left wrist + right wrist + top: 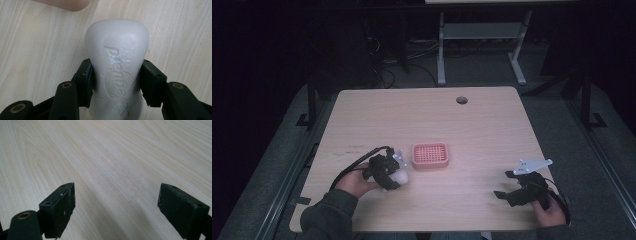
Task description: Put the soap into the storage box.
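The high view looks forward and down over the whole table (pixel 492 125) from the near side. The left gripper view sits close above the wood, clamped soap (pixel 117 65) filling it. The right gripper view skims low over bare tabletop, which all views share.

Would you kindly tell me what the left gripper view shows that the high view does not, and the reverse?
The left gripper view alone shows the embossed lettering on the white soap bar and the black fingers pressed against both its sides. The high view alone shows the whole pink soap dish just right of the left gripper, and the right gripper, open over bare table. Both show the soap held above the light wooden table.
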Available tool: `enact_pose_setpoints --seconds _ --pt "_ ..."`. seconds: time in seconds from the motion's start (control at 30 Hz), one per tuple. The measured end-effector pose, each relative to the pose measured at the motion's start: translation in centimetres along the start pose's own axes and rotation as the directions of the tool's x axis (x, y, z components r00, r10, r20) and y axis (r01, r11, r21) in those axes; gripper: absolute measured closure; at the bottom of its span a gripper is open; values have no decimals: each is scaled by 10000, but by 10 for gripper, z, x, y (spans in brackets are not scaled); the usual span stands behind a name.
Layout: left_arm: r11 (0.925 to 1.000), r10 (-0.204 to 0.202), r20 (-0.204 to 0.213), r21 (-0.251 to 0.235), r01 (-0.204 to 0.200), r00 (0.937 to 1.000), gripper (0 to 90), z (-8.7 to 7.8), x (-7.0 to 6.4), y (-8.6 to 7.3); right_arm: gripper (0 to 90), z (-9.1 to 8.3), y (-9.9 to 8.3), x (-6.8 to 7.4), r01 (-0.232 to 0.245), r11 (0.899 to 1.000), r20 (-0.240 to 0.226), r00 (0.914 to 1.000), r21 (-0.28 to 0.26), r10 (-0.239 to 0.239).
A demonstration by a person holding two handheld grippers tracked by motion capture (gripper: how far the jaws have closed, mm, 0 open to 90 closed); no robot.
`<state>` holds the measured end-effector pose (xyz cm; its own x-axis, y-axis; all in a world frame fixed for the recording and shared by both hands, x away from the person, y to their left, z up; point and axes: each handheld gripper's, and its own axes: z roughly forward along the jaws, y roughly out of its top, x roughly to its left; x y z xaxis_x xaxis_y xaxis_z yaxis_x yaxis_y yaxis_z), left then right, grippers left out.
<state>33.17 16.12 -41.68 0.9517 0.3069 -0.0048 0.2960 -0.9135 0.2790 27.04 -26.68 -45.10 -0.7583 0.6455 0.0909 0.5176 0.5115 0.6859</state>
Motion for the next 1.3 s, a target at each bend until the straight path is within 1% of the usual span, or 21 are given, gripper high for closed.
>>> enact_pose_setpoints --seconds 0.13,0.27,0.43,0.57,0.7,1.07,1.17,1.27,1.3 --pt "10000 44 -42 -61 -44 10000 497 -4 4 8 143 -1 0 -1 -46 10000 9 10000 -54 46" --pt "9999 147 -53 17 -147 9999 497 -7 7 14 143 -1 -1 -1 -66 10000 -6 10000 -51 66" --pt "9997 210 -23 137 -209 9998 498 -7 13 20 143 -1 -1 -1 -74 9999 -16 10000 -92 73" --pt "9998 165 -13 108 -165 9999 498 -9 17 24 143 -2 -1 -1 -63 9999 -7 10000 -120 63" --pt "9996 228 -70 148 -227 9997 498 -11 19 28 143 -2 -1 -2 -78 9999 -9 10000 -146 78" --pt "9982 533 -176 283 -528 9984 498 -16 28 51 143 -3 -2 -3 -130 9997 -25 9999 -218 129" --pt "9976 606 -192 336 -599 9980 498 -17 28 55 143 -3 -2 -3 -127 9996 -30 9999 -246 126" --pt "9966 714 -191 428 -705 9973 499 -17 30 63 143 -4 -2 -4 -138 9996 -46 9999 -261 137" --pt "9966 714 -191 428 -705 9973 499 -17 30 63 143 -4 -2 -4 -138 9996 -46 9999 -261 137"
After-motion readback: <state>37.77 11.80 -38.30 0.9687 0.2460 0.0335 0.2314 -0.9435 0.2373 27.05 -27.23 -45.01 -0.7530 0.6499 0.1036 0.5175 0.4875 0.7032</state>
